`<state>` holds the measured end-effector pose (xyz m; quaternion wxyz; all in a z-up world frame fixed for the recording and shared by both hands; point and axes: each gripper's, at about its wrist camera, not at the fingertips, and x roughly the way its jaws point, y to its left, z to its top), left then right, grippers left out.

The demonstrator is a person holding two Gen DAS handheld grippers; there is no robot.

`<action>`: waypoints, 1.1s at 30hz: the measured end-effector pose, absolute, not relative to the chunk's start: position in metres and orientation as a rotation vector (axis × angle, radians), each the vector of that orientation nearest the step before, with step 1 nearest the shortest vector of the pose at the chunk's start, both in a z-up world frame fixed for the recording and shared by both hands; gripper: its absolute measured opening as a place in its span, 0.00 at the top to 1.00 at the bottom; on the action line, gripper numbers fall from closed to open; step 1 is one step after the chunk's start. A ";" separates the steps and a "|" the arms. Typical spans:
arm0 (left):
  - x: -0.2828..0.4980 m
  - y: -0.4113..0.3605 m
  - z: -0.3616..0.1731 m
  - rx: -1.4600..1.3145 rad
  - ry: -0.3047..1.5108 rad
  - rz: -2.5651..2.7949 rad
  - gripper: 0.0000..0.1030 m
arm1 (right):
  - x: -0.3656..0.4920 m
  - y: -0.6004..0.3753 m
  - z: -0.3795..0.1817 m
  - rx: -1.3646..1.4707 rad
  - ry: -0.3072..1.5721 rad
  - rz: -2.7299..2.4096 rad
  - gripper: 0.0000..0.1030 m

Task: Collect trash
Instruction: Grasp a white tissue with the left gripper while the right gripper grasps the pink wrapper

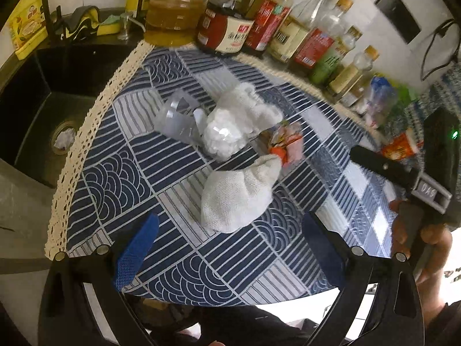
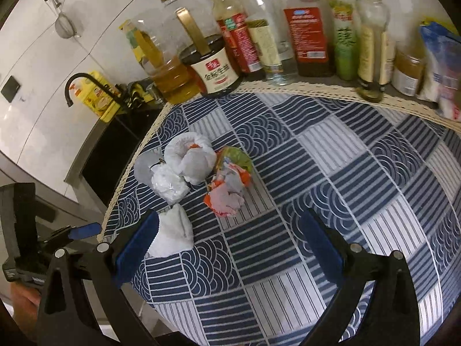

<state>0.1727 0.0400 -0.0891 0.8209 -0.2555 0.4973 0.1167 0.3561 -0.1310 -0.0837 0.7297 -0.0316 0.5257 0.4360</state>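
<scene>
A pile of trash lies on the blue patterned cloth (image 1: 121, 178). A crumpled white paper towel (image 1: 239, 196) is nearest my left gripper (image 1: 230, 245), which is open just before it. Behind it lie a clear plastic bag of white bits (image 1: 223, 135), a crushed clear plastic cup (image 1: 177, 115), another white wad (image 1: 245, 101) and an orange-pink wrapper (image 1: 285, 144). In the right wrist view the wrapper (image 2: 227, 184) lies ahead of my open right gripper (image 2: 230, 239); the white paper towel (image 2: 173, 233) rests against its left finger (image 2: 138, 245). Nothing is held.
Sauce and oil bottles (image 2: 259, 37) line the back wall behind the cloth's lace edge (image 2: 317, 89). A black sink (image 1: 43, 109) with a faucet (image 2: 77, 83) lies left of the cloth. The right gripper's body (image 1: 417, 178) and a hand (image 1: 432, 248) show at right in the left view.
</scene>
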 end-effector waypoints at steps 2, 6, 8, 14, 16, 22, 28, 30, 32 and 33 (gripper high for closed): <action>0.179 0.038 -0.096 -0.548 1.085 0.254 0.07 | 0.361 -0.126 -0.090 -0.072 1.173 0.977 0.05; 0.188 0.038 -0.106 -0.564 1.114 0.282 0.07 | 0.369 -0.116 -0.100 -0.084 1.193 1.006 0.05; 0.193 0.037 -0.113 -0.552 1.136 0.312 0.07 | 0.373 -0.111 -0.105 -0.088 1.201 1.021 0.05; 0.204 0.040 -0.130 -0.582 1.177 0.337 0.07 | 0.382 -0.096 -0.120 -0.101 1.229 1.062 0.05; 0.207 0.038 -0.134 -0.592 1.186 0.336 0.07 | 0.384 -0.092 -0.125 -0.097 1.242 1.072 0.05; 0.211 0.039 -0.139 -0.613 1.159 0.349 0.08 | 0.388 -0.080 -0.133 -0.116 1.253 1.094 0.15; 0.218 0.038 -0.141 -0.614 1.153 0.359 0.15 | 0.391 -0.072 -0.145 -0.141 1.286 1.107 0.38; 0.220 0.036 -0.143 -0.614 1.158 0.356 0.25 | 0.392 -0.071 -0.149 -0.148 1.293 1.111 0.43; 0.223 0.034 -0.146 -0.610 1.166 0.355 0.30 | 0.391 -0.070 -0.153 -0.168 1.302 1.112 0.53; 0.224 0.033 -0.147 -0.613 1.168 0.351 0.36 | 0.391 -0.070 -0.153 -0.170 1.303 1.113 0.54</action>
